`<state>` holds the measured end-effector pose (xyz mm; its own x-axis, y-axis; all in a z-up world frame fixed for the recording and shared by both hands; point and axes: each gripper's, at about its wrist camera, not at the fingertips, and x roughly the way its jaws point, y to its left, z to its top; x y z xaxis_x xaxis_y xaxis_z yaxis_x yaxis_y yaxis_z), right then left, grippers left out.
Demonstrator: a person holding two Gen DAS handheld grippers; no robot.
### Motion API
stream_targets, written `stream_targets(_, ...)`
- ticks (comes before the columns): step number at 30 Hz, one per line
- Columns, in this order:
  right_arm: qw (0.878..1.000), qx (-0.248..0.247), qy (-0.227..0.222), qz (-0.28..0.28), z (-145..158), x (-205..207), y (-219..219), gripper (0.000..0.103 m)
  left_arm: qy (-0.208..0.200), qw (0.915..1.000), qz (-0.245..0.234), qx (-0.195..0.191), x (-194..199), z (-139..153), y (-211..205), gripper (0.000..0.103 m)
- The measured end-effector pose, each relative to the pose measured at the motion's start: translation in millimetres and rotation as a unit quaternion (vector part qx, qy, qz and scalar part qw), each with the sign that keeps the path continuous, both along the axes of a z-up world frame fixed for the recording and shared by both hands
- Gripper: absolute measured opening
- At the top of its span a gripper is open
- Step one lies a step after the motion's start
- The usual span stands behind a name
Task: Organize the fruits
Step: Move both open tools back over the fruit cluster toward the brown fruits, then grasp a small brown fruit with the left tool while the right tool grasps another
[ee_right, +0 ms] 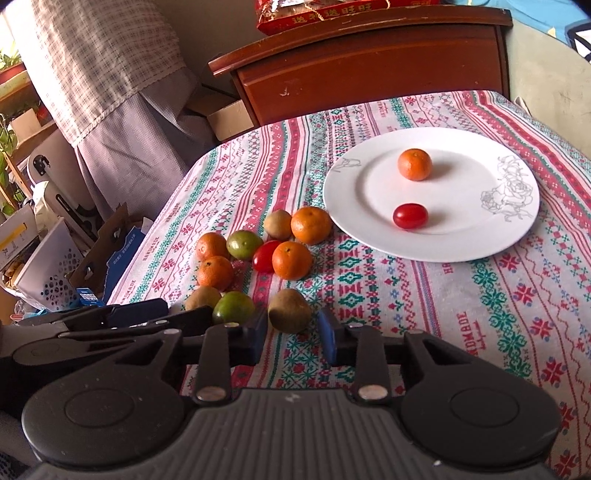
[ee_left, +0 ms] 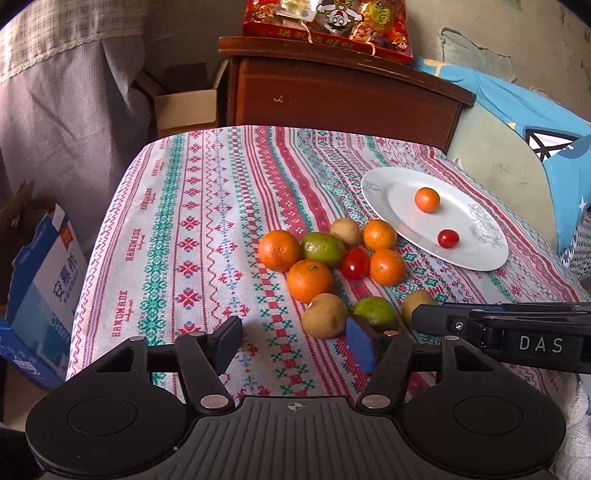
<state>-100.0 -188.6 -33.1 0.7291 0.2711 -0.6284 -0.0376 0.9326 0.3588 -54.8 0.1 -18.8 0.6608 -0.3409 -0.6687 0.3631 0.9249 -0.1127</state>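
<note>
Left tongs [ee_left: 293, 341] parted wide above the patterned desk [ee_left: 192, 236], nothing between the pads. Just ahead, a kiwi [ee_left: 325, 315] and a green lime [ee_left: 375, 312], behind them a cluster of oranges [ee_left: 309, 280] around a red tomato [ee_left: 355, 263]. Further right, a white plate [ee_left: 402, 218] carrying one small orange [ee_left: 427, 199] and one cherry tomato [ee_left: 448, 238]. Right tongs [ee_left: 428, 318] reaching in from the right edge, state unclear.

The tablecloth [ee_left: 192, 236] carries the word "HANDMADE" repeated along its stripes. The right gripper [ee_left: 509, 328] bears the white letters "DAS". Chinese characters run along the red gift box [ee_left: 325, 22] and the blue carton [ee_left: 44, 288]; I cannot read them reliably.
</note>
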Motion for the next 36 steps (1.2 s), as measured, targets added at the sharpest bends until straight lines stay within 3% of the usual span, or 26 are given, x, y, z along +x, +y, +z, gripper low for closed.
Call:
stream_targets(4,1.0,-0.004,-0.001,0.004,-0.4,1.6,2.2,0.031,-0.009,0.9998,-0.015,0.008,0.0,-1.2,-7.0,0.053)
stream_targets(7,1.0,-0.011,-0.002,0.006,-0.5,3.0,4.4,0.031,-0.012,0.9995,-0.027,0.006,0.0,-1.2,-10.4,0.041)
stream_targets(11,1.0,-0.01,-0.002,0.004,-1.6,4.6,3.3,0.029,-0.013,0.9993,-0.034,0.003,1.2,-2.4,-12.6,0.033)
stream_targets(16,1.0,-0.013,-0.005,0.003,-1.6,4.8,3.3,0.03,-0.014,0.9993,-0.035,0.003,1.7,-3.0,-15.3,0.032)
stream_targets(19,1.0,-0.01,-0.006,0.003,-2.2,5.5,2.3,0.03,-0.014,0.9991,-0.041,0.0,1.5,-3.3,-16.6,0.024)
stream_targets(31,1.0,-0.004,-0.012,-0.003,2.4,2.9,0.6,0.025,-0.013,0.9993,-0.036,-0.007,-2.4,4.3,-13.1,0.023)
stream_targets(36,1.0,-0.003,-0.019,-0.014,10.2,0.4,-4.3,0.025,-0.012,0.9992,-0.023,-0.03,-1.7,14.7,-7.8,0.023)
